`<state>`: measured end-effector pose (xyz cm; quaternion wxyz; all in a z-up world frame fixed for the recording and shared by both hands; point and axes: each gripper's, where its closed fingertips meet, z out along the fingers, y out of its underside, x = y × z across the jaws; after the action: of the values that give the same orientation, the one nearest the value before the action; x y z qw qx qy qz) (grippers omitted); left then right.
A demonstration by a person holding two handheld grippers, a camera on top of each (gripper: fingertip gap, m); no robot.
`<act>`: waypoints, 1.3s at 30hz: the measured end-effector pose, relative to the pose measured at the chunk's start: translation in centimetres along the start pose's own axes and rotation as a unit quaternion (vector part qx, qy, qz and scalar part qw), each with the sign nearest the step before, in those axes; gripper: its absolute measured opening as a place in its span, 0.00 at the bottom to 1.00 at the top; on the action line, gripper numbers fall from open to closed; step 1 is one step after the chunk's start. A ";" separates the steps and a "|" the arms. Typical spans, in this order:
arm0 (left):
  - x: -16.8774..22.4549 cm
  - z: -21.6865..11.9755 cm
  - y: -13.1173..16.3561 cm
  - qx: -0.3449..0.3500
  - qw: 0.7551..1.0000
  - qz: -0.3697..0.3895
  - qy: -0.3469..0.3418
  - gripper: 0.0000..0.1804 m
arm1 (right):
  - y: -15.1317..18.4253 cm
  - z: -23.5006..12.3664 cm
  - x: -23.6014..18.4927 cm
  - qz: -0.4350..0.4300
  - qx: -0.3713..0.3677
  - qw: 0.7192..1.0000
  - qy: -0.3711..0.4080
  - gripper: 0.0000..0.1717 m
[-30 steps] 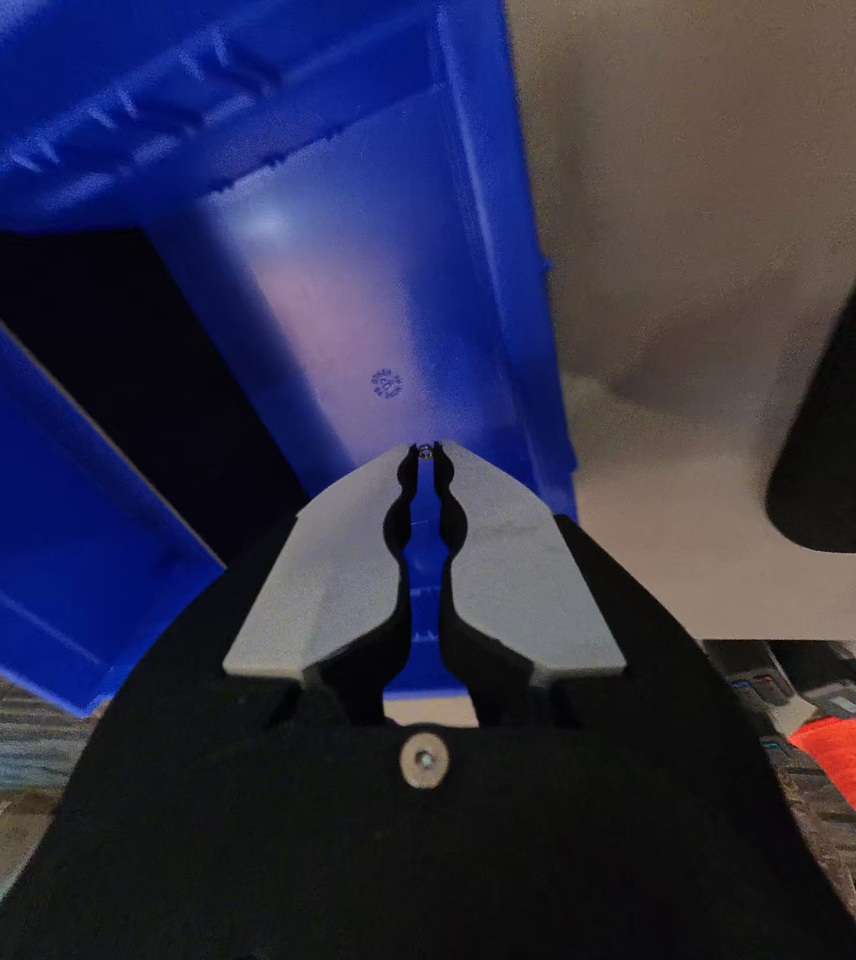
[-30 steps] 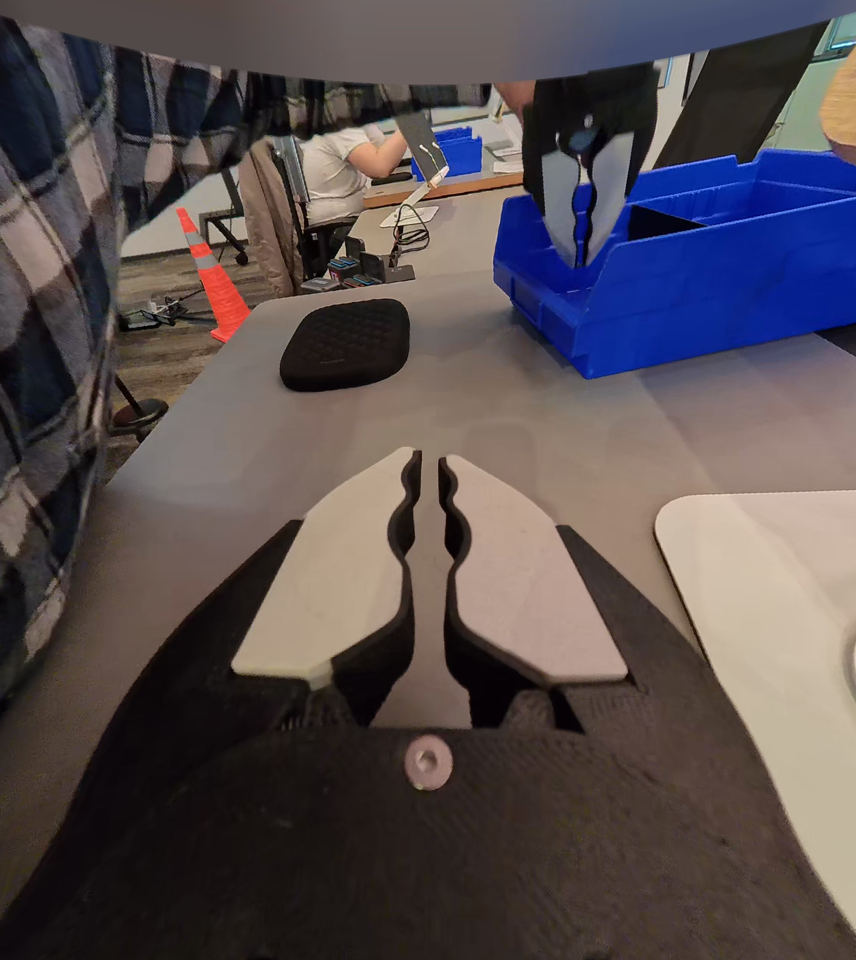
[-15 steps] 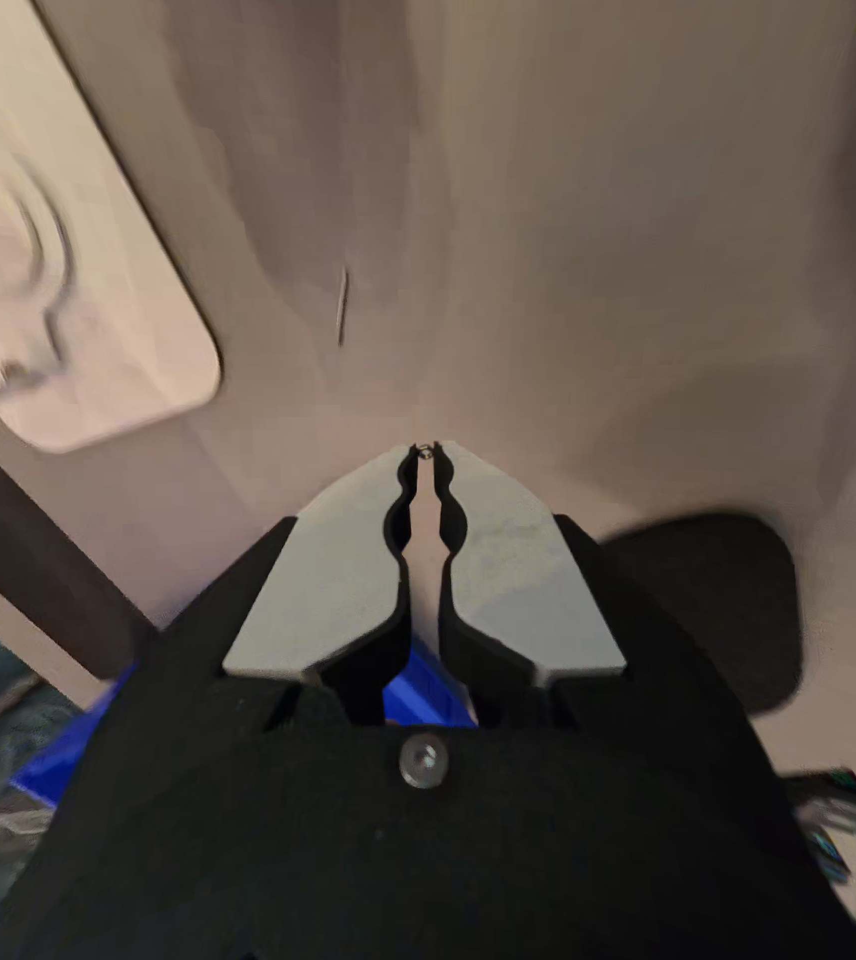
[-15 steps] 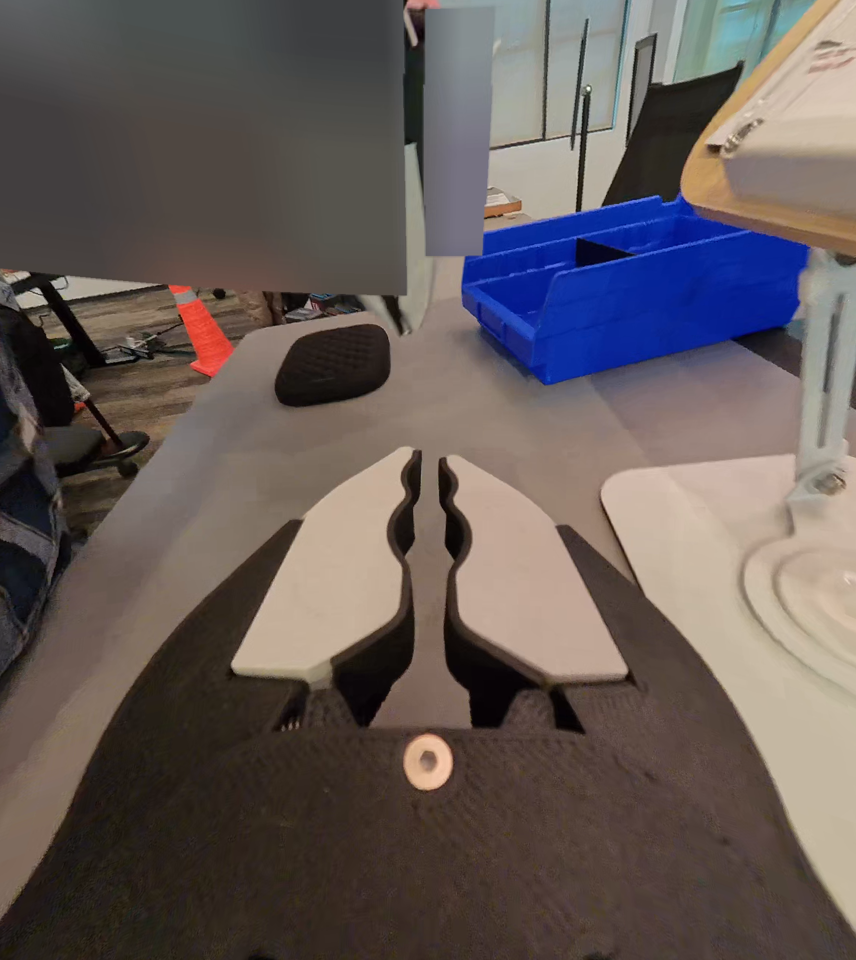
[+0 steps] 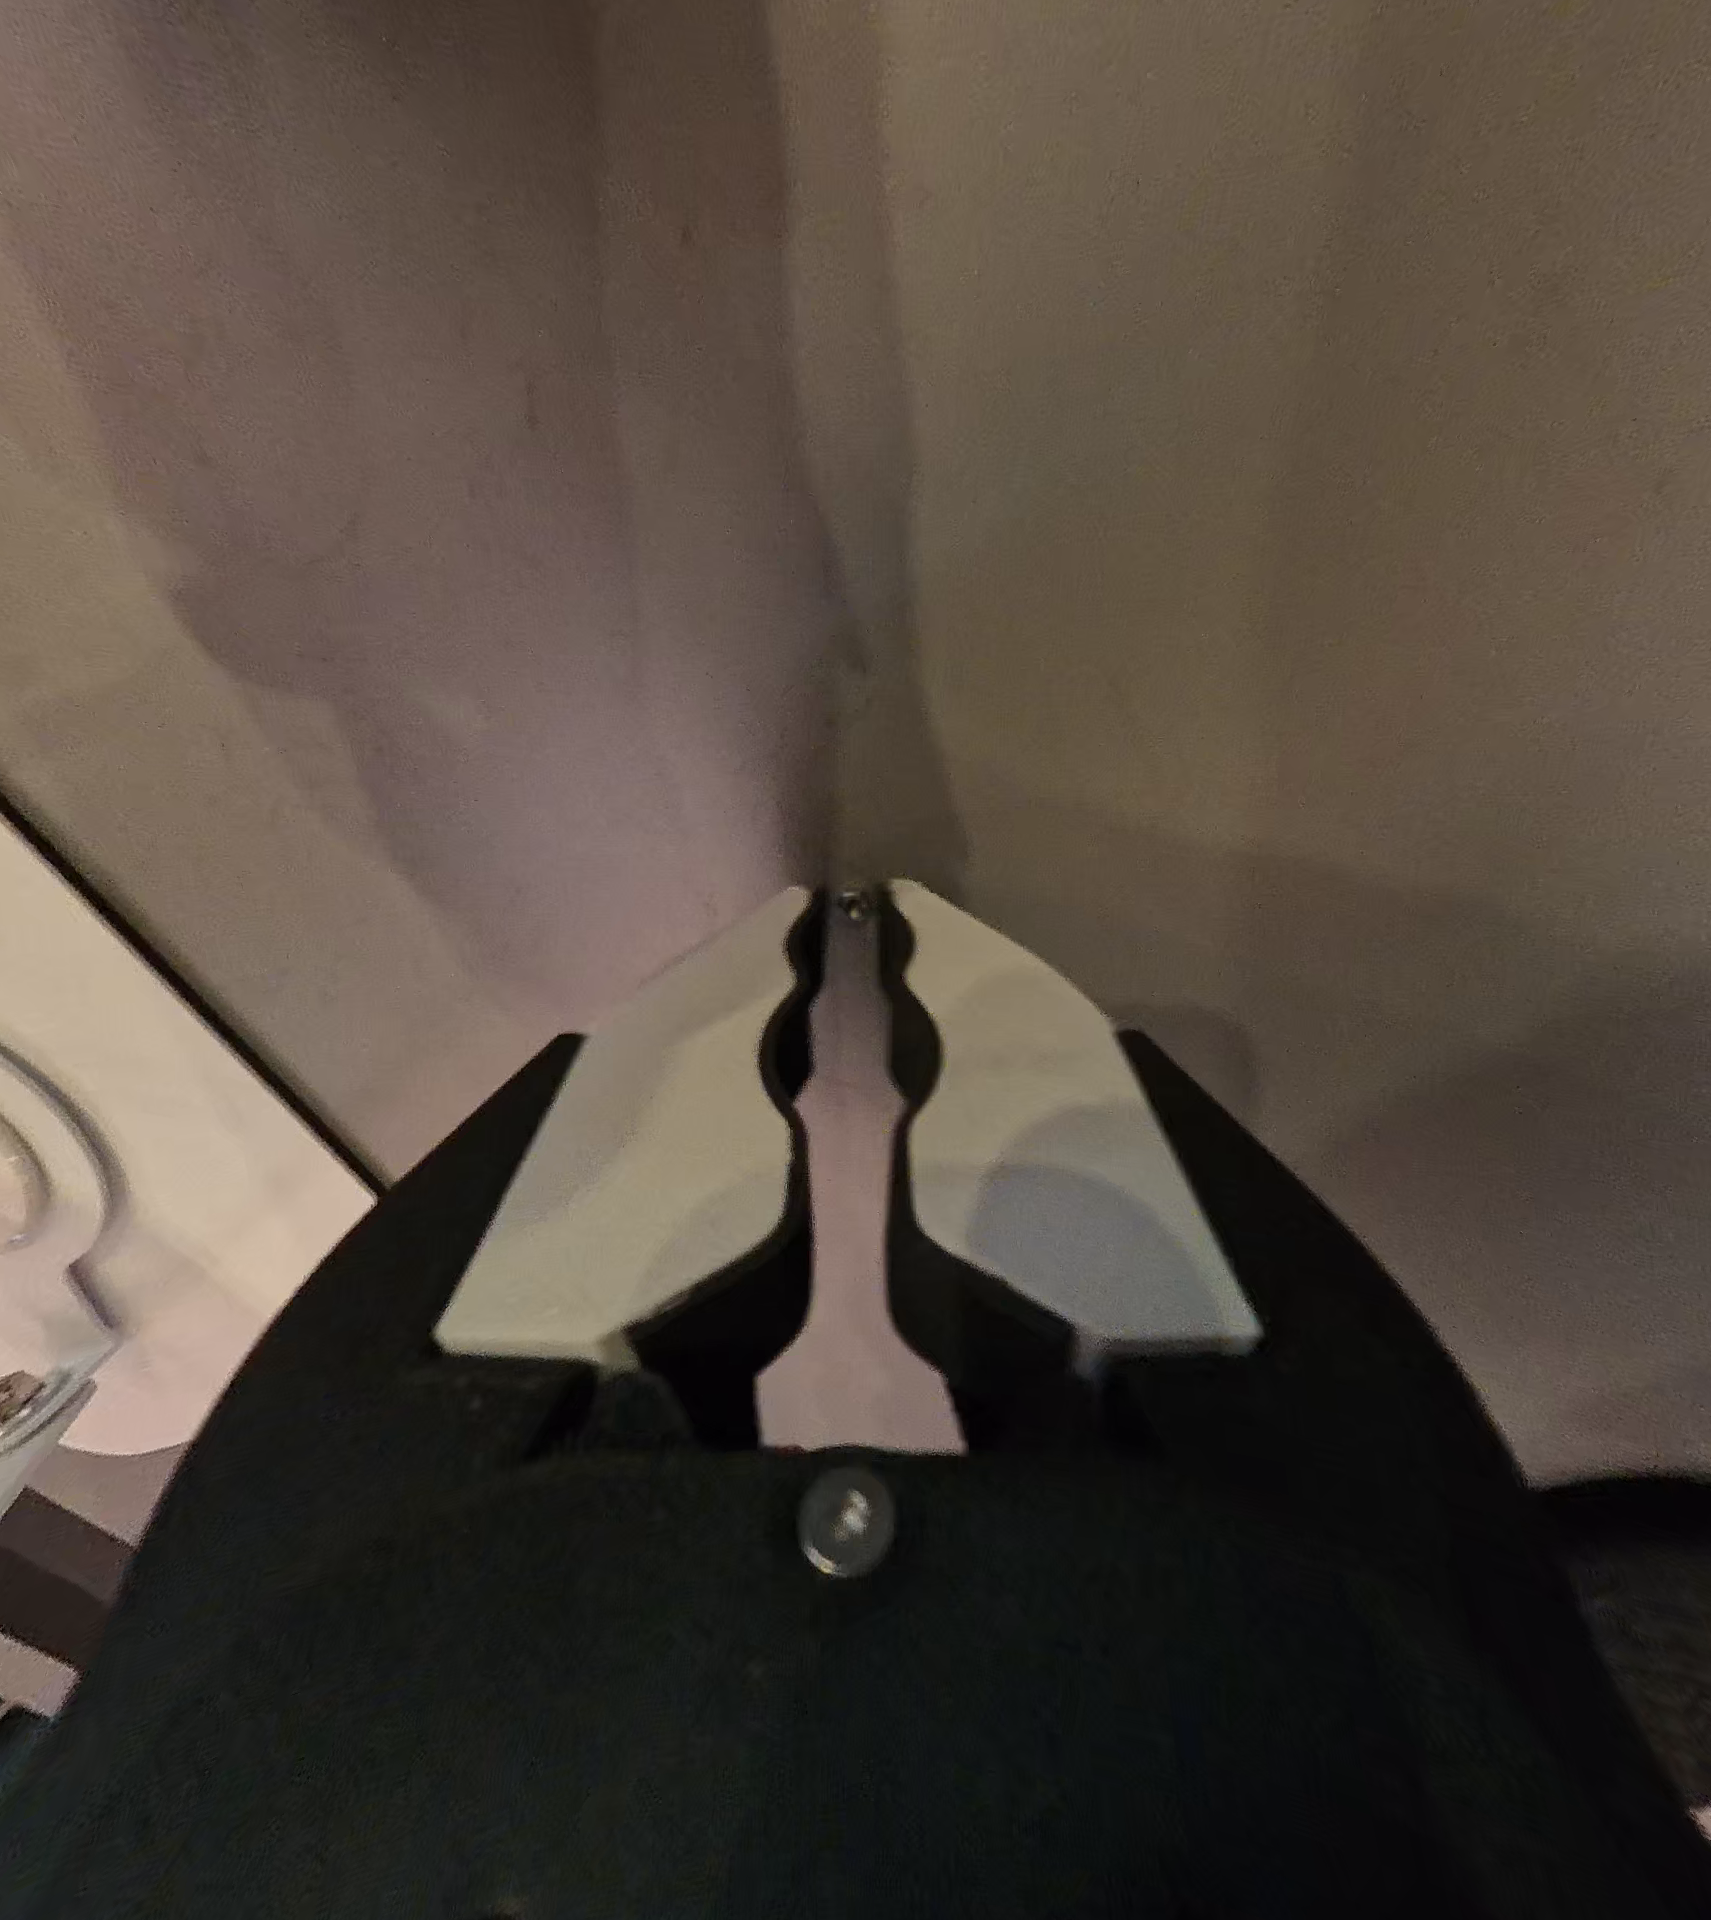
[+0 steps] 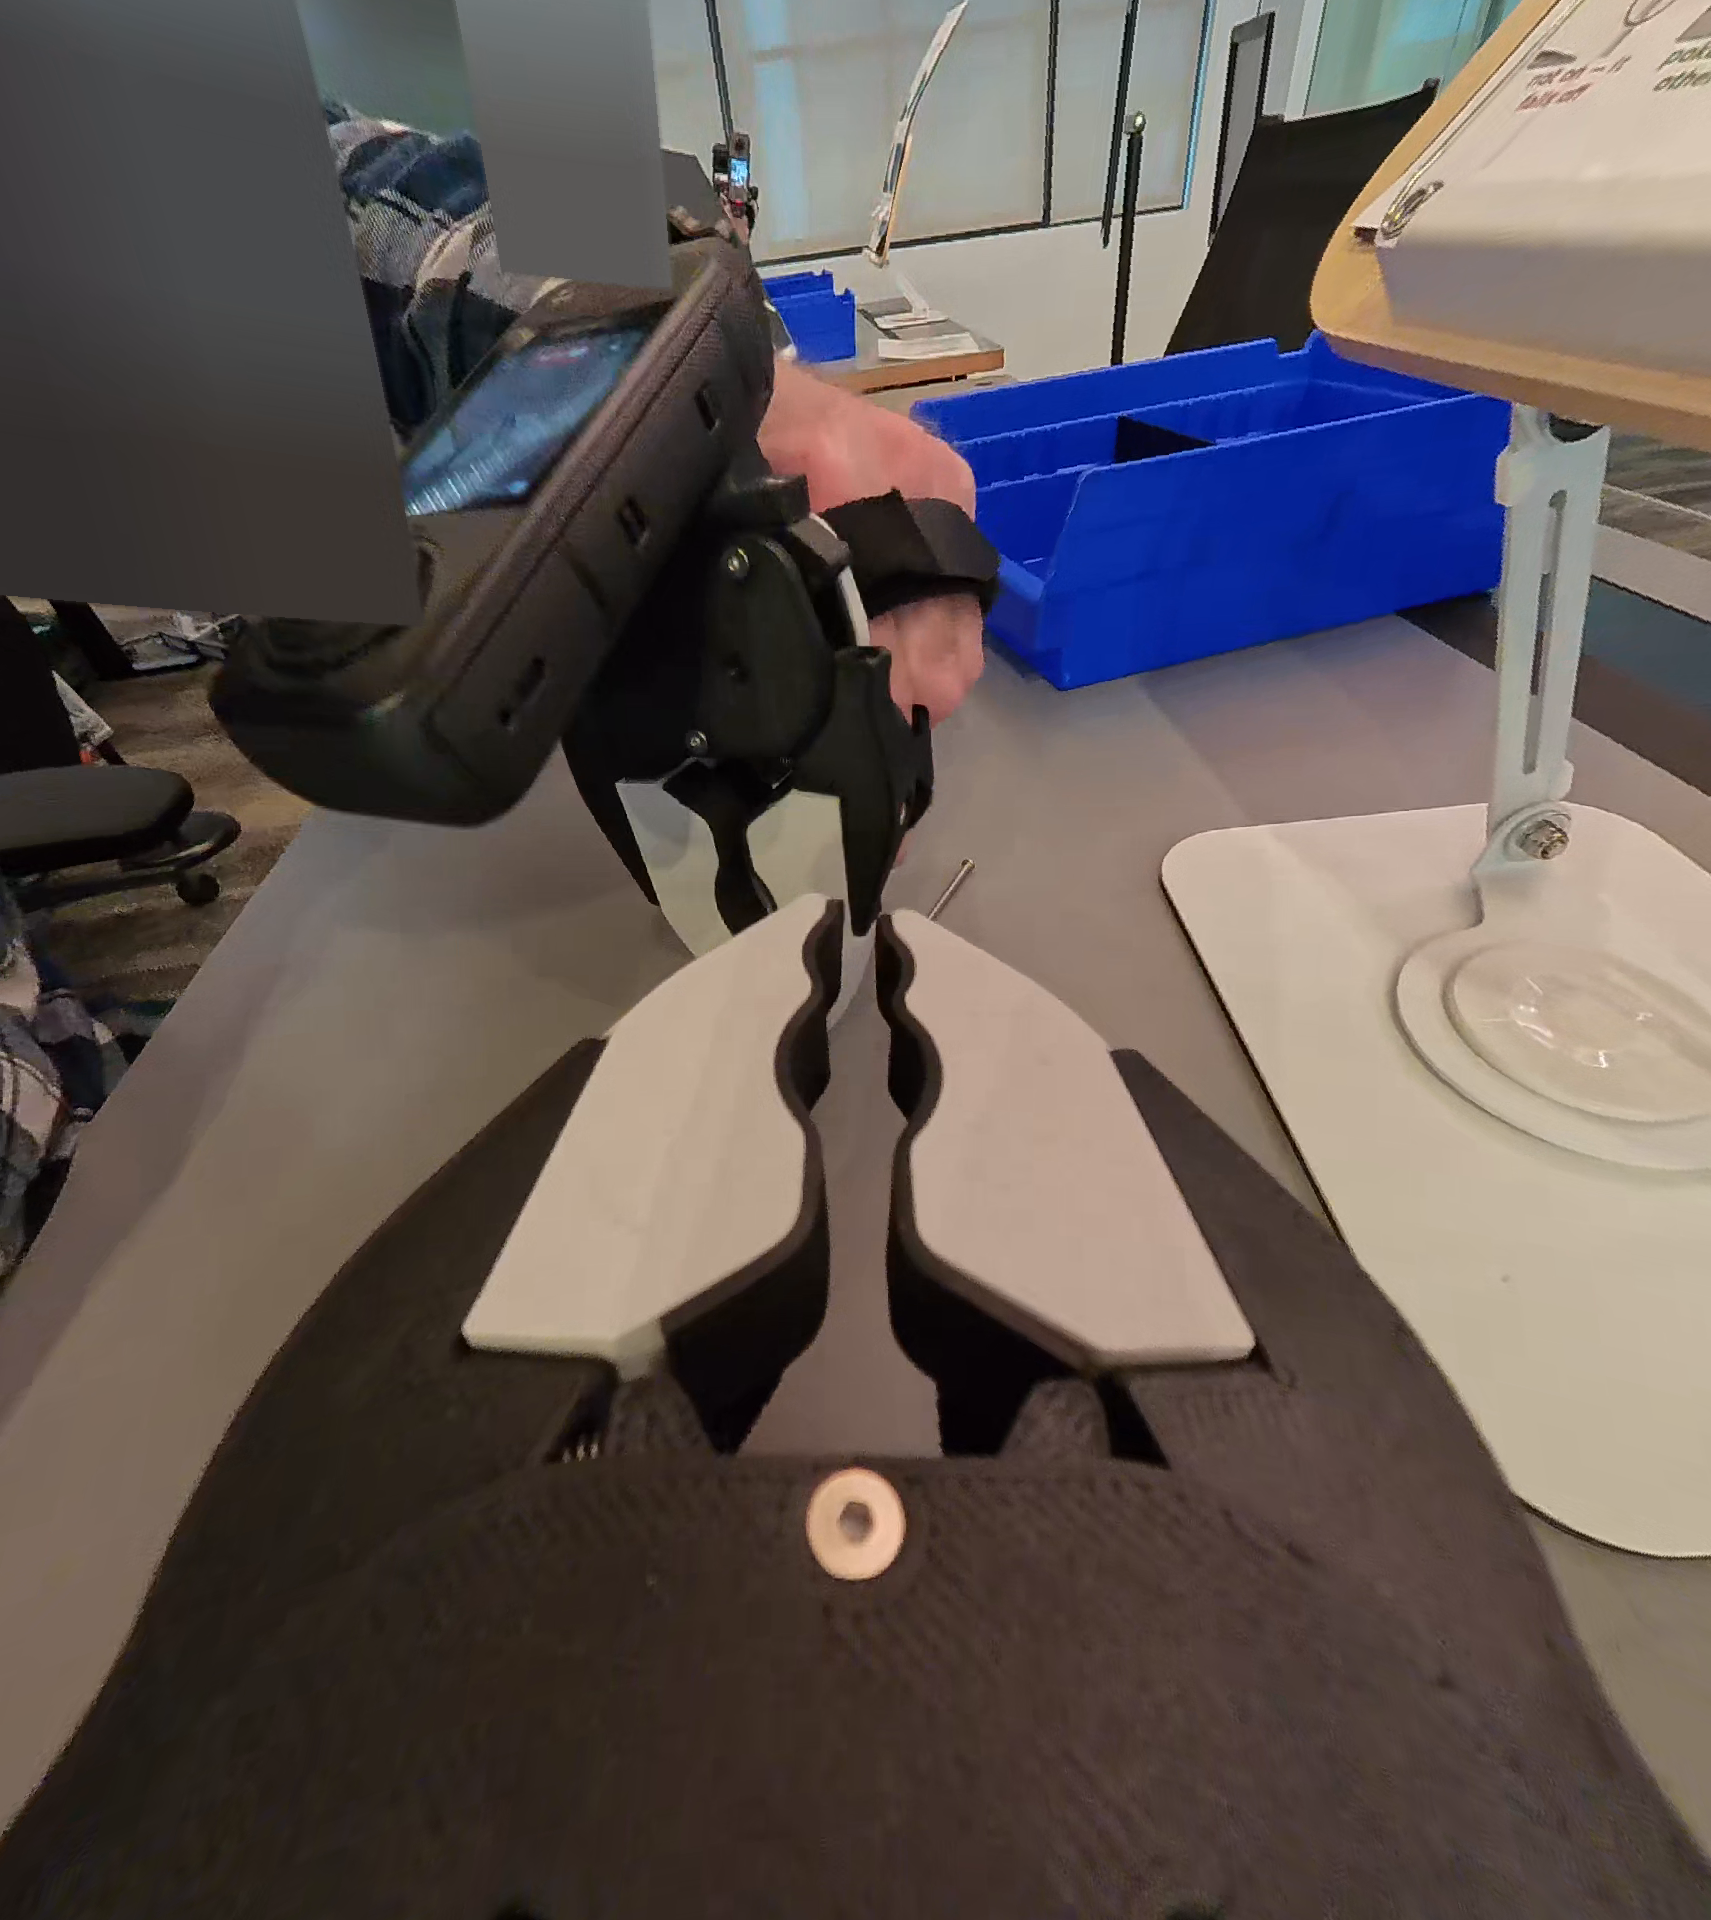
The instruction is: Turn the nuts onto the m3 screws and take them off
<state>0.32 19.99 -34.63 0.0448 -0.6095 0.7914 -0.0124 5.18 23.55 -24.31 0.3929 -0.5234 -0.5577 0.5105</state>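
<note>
In the left wrist view my left gripper (image 5: 853, 896) is close above the grey table (image 5: 1246, 520). A tiny silvery metal piece (image 5: 853, 904) sits between its fingertips. It lies by the right pad, with a gap to the left pad, so the jaws stand slightly open. The right wrist view shows this gripper (image 6: 799, 873) pointing down at the table, held by a hand (image 6: 872, 447). A thin metal pin (image 6: 950, 888) lies on the table just right of it. My right gripper (image 6: 858, 914) hovers in front with its jaws nearly together, and I see nothing between them.
A white base plate (image 6: 1453, 1195) with a clear dish and an upright stand (image 6: 1542, 644) carrying a board is at the right; it also shows in the left wrist view (image 5: 51, 987). A blue bin (image 6: 1246, 540) stands behind. A black pad (image 5: 1682, 1621) lies nearby. The tips of one gripper are about 12 cm away from the tips of the other.
My left gripper moved from over the blue bin down to the table beside the white plate. Its jaws, earlier shut on the tiny metal piece, have widened around it. The right gripper's jaws are unchanged.
</note>
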 end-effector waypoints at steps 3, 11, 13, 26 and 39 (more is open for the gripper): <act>-0.8 -1.0 0.2 0.011 0.999 -0.016 -0.033 0.18 | -0.1 -0.1 0.0 -0.004 0.000 1.000 0.003 0.04; -2.3 -3.0 7.0 0.025 0.991 -0.101 -0.082 0.19 | 0.2 -0.7 1.0 0.012 0.003 1.000 0.016 0.04; -2.5 -2.2 7.8 0.028 0.991 -0.104 -0.075 0.17 | 0.5 -0.6 1.0 0.008 -0.004 1.000 0.015 0.04; -1.9 -0.5 8.5 0.033 0.993 -0.111 0.008 0.01 | 1.0 -0.3 1.0 0.016 -0.013 1.000 0.008 0.04; -5.9 -9.5 -1.7 0.438 0.848 -0.273 -0.120 0.01 | -2.0 0.8 1.2 0.084 0.089 0.992 0.001 0.15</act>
<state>2.65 24.97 -24.71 0.3965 -0.7147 0.4941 -0.2965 3.89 24.78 -22.57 0.3940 -0.5317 -0.4634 0.5892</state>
